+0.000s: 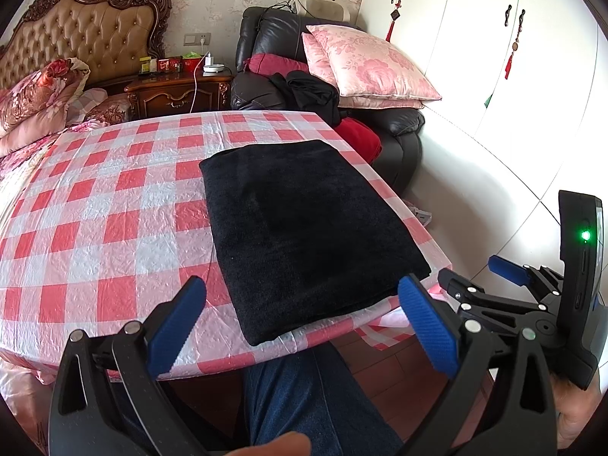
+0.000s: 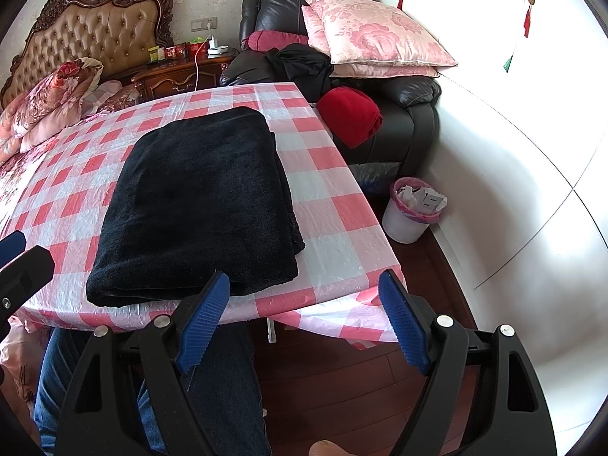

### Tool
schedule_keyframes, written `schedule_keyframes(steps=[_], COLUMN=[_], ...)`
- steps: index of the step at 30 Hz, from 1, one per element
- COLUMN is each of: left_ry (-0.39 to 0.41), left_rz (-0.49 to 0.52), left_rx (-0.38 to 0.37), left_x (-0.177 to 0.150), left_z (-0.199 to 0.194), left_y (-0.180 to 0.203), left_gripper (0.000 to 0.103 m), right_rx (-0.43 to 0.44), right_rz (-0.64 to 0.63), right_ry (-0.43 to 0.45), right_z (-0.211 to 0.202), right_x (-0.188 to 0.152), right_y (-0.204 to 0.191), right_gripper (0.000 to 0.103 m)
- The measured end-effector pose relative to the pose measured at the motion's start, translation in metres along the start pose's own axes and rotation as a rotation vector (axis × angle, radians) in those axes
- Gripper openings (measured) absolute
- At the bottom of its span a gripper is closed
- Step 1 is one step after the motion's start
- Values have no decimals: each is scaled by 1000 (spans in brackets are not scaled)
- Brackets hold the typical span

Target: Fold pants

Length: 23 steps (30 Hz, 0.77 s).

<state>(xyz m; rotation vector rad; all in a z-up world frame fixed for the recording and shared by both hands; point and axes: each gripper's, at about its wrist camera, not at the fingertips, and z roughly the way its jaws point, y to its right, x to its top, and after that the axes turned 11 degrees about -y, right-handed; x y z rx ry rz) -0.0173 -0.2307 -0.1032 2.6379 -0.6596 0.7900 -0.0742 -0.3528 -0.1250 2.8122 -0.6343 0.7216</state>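
Note:
Black pants point(image 1: 304, 231) lie folded into a neat rectangle on the red-and-white checked table point(image 1: 95, 197), near its right front corner. They also show in the right wrist view point(image 2: 197, 205). My left gripper point(image 1: 302, 292) is open and empty, held off the table's front edge just short of the pants. My right gripper point(image 2: 304, 288) is open and empty, held in front of the table's near right corner point(image 2: 380, 266). The right gripper also appears at the right edge of the left wrist view point(image 1: 505, 285).
A black armchair point(image 2: 399, 114) with pink pillows point(image 2: 376, 34), dark clothes and a red cloth point(image 2: 349, 114) stands behind the table. A white waste bin point(image 2: 408, 214) sits on the floor at the right. A bed point(image 1: 34, 121) and nightstand point(image 1: 178, 91) are at the left. My legs in jeans point(image 2: 216, 387) are below.

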Motion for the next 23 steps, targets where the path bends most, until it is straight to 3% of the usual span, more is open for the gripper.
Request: schedule_keyframes(steps=[15,19,23], left_ry=[3,-18,31], left_rz=[12,-20,-75], left_rx=[-20,-94,-140], left_x=[4,10,15], left_z=[14,21,8], left_y=[9,-1,-35], left_gripper=[101,101,101], right_rx=[-3,-11,19], right_rz=[14,19,32], right_ry=[-19,-34,-20], right_z=[10,17,15], right_x=[-4,-4,2], right_y=[4,6,0], right_gripper=[77,78,88])
